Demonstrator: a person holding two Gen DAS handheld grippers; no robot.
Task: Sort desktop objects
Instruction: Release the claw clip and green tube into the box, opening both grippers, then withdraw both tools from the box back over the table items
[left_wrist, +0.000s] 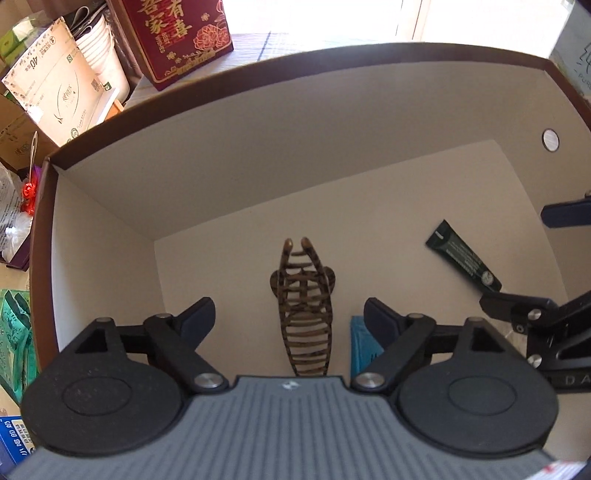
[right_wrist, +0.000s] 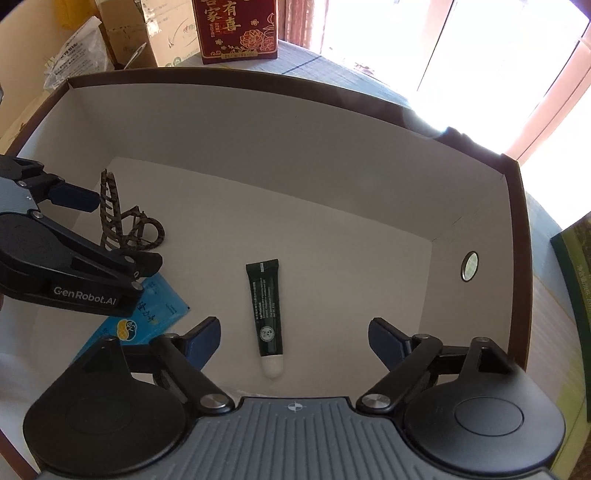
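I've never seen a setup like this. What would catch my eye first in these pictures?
Probably the big brown-rimmed box with pale inside walls, filling both views. On its floor lie a tortoiseshell hair claw between the open left gripper fingers and a dark green tube between the open right gripper fingers, with a blue packet nearby.

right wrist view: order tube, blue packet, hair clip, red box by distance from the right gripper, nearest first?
From the right gripper:
1. Tube: lying between its open fingers, on the box floor.
2. Blue packet: left, partly under the left gripper.
3. Hair clip: farther left and back, at the left gripper.
4. Red box: outside the box, beyond its far wall.
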